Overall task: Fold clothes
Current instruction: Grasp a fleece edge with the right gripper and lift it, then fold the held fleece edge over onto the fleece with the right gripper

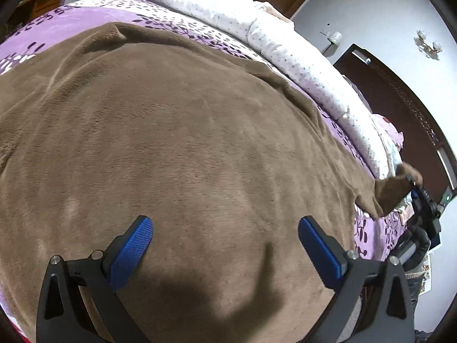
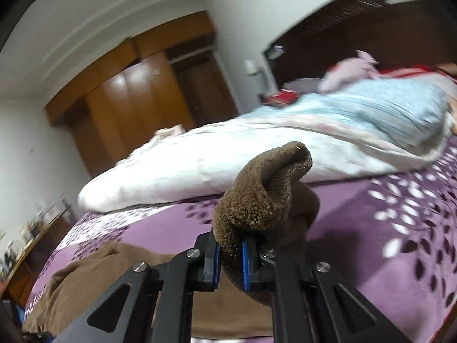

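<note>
My right claw (image 2: 230, 260) pinches a corner of the brown fleece (image 1: 171, 143) at 3 o'clock; my left claw (image 1: 225, 245) is spread above it — the fleece lies mostly flat on the bed (image 2: 371, 243), no fold visible.

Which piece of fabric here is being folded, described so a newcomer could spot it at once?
Start at the bed with the purple leaf-print bedspread. Spread across it lies a plush brown fleece cloth, one corner pinched in the right gripper while the left gripper hovers open above it. Unlike the white dotted quilt beside it, it is plain brown and fuzzy.
</note>
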The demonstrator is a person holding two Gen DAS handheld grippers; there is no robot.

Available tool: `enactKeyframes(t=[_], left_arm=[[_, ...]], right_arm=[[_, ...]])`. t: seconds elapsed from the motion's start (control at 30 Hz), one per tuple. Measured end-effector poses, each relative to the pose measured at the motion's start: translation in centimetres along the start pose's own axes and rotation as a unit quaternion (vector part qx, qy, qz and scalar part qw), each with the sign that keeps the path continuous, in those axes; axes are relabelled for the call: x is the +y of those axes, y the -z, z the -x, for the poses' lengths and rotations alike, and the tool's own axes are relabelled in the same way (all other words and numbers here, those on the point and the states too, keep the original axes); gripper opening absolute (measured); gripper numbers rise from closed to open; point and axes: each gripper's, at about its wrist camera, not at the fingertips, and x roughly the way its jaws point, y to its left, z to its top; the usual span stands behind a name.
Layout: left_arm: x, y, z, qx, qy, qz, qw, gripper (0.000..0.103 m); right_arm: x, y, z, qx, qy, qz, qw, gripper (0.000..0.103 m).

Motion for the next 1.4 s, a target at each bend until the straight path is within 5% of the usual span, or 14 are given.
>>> enactKeyframes(t=[0.33, 0.7, 1.07, 1.13, 1.2, 1.23, 1.4], left_arm=[[2.5, -0.6, 0.3, -0.009, 0.054, 0.045, 0.9975, 0.102], [4.6, -1.6, 1.6, -0.016, 0.086, 0.066, 0.994, 0.102], [3.7, -2.7, 0.5, 0.027, 0.138, 0.081, 0.9868, 0.103], [2.6, -3.1, -0.1, 0.038, 0.143, 0.077, 0.986, 0.103], [1.6, -3.4, -0.7, 0.049, 0.148, 0.074, 0.985, 0.103], [1.1, -3.6, -0.9, 0.055, 0.15, 0.072, 0.9845, 0.103], [-1.0, -4.8, -2.4, 0.075, 0.166, 0.074, 0.9805, 0.103]], right_arm=[[14.9, 2.4, -3.3, 0.047, -0.136, 0.084, 0.986, 0.012], [27.6, 12.7, -7.2, 0.158, -0.227, 0.18, 0.944, 0.012], [27.8, 18.9, -8.5, 0.271, -0.262, 0.209, 0.903, 0.019], [26.8, 18.8, -7.8, 0.27, -0.277, 0.195, 0.901, 0.027], [25.8, 18.7, -7.1, 0.27, -0.292, 0.181, 0.9, 0.061], [25.3, 18.5, -6.6, 0.264, -0.299, 0.174, 0.9, 0.067], [22.7, 17.9, -4.6, 0.242, -0.308, 0.143, 0.909, 0.068]])
